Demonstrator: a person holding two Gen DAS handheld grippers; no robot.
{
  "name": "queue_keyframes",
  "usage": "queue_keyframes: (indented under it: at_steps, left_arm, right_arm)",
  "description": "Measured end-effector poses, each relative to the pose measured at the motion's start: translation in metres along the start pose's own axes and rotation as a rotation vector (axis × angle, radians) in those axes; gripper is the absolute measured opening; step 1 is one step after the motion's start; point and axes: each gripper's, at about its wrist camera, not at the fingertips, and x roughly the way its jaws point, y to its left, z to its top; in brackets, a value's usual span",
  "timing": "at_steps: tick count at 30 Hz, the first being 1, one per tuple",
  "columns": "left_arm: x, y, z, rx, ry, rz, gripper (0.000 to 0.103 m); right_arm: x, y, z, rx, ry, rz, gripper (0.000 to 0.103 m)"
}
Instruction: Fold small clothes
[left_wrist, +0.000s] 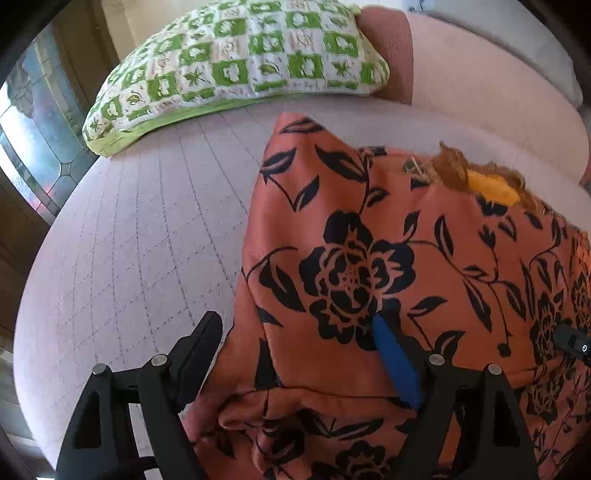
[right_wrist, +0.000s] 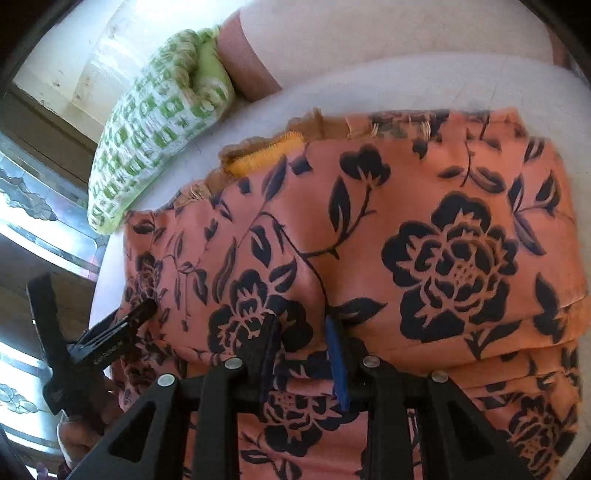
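An orange garment with black flowers (left_wrist: 369, 240) lies folded on the pale quilted bed (left_wrist: 147, 240); it also fills the right wrist view (right_wrist: 369, 221). A yellow stitched patch (left_wrist: 491, 188) shows at its far edge, also in the right wrist view (right_wrist: 266, 151). My left gripper (left_wrist: 299, 332) is open, its fingers standing wide apart over the garment's left edge, cloth lying between them. My right gripper (right_wrist: 303, 332) has its fingers close together with a fold of the garment between them. The left gripper also shows in the right wrist view (right_wrist: 92, 317).
A green and white patterned pillow (left_wrist: 236, 62) lies at the head of the bed, also in the right wrist view (right_wrist: 155, 125). A pink bolster (left_wrist: 391, 55) sits beside it. A stained-glass window (left_wrist: 33, 147) is at the left.
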Motion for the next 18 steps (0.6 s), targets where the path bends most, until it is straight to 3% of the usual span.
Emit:
queue_keyframes:
  at_steps: [3,8,11,12,14,18]
  left_arm:
    - [-0.01,0.01,0.01,-0.049,-0.049,-0.036,0.084]
    - [-0.011,0.039,0.034,-0.142,-0.109,-0.027,0.084]
    - [0.019,0.053,0.038,-0.168,-0.012,0.055,0.084]
    - [0.029,0.059,0.037,-0.192,0.031,0.04,0.087]
    - [0.031,0.074,0.034,-0.295,0.04,-0.033,0.09]
    - [0.024,0.077,0.037,-0.287,0.035,-0.028,0.09]
  right_arm:
    - [-0.007,0.005,0.009,0.01,-0.023,0.031,0.03]
    - [-0.026,-0.008,0.026,0.05,-0.166,0.074,0.03]
    - [-0.017,-0.025,0.038,0.094,-0.182,0.07,0.03]
    - [-0.006,-0.033,0.042,0.113,-0.157,0.043,0.031]
    - [0.003,-0.046,0.045,0.162,-0.145,0.07,0.031]
    - [-0.018,-0.049,0.048,0.175,-0.182,0.069,0.031]
